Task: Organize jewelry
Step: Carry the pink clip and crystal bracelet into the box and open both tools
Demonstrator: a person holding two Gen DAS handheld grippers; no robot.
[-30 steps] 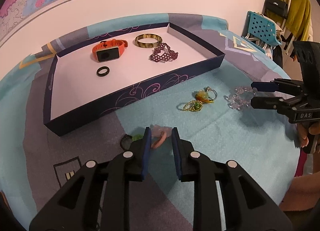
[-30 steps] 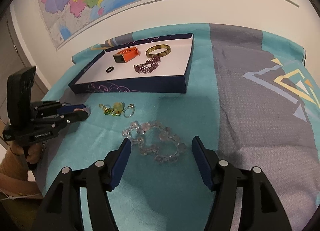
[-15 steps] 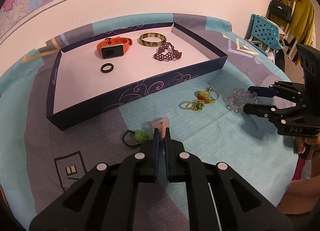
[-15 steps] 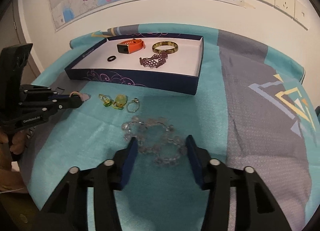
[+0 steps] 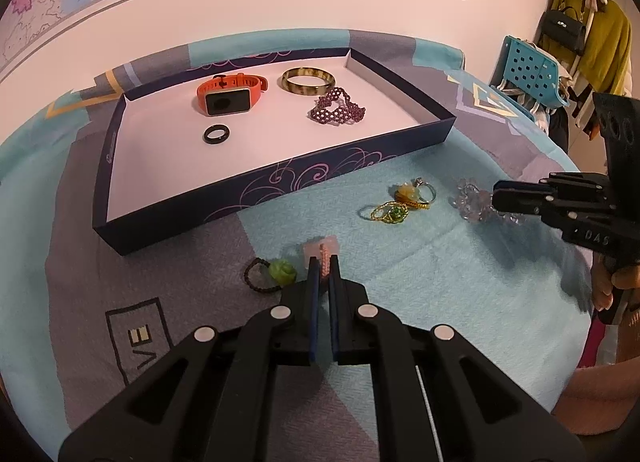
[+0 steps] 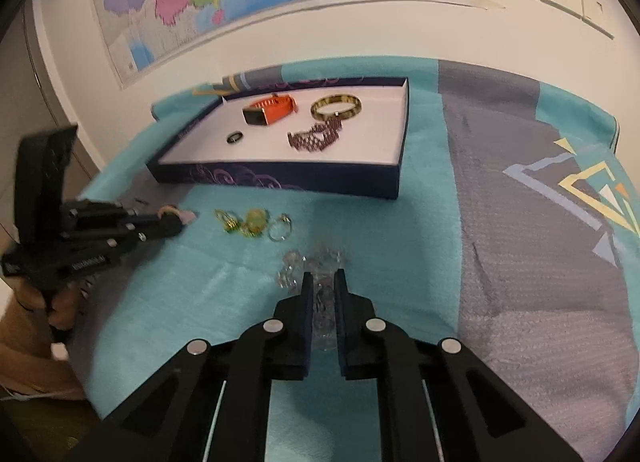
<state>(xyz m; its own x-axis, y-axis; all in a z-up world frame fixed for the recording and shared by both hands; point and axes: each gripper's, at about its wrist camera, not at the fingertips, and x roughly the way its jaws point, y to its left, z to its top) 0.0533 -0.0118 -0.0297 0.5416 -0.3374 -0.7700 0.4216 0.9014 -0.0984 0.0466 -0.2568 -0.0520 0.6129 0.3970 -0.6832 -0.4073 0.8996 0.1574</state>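
Both grippers had closed since a second ago. The left gripper, whose fingers stood apart around the pink beaded ring back then, was now pinched tight on it, the ring and its pale pink charm poking out past the tips. The right gripper, wide open a second ago with the clear crystal bracelet lying between its fingers, had narrowed to a slim gap with the bracelet bunched up in it; from the left wrist view the beads hung at its tip above the cloth.

How much of the bracelet was actually clamped was hard to make out, since the clear beads blurred into the teal cloth and the right gripper was smeared by motion. The person's hands were cut off at the frame edges in both views.

On the bench, covered in a teal and grey cloth, the dark blue tray sat well beyond both grippers, holding the orange smartwatch, the tortoiseshell bangle, the purple beaded bracelet and the black ring. A black cord ring with a green bead lay just beside the left fingers. Between the two grippers lay the green-stone gold ring, the yellow-stone ring and a silver ring, close together. The tray's near wall stood between the grippers and its floor.
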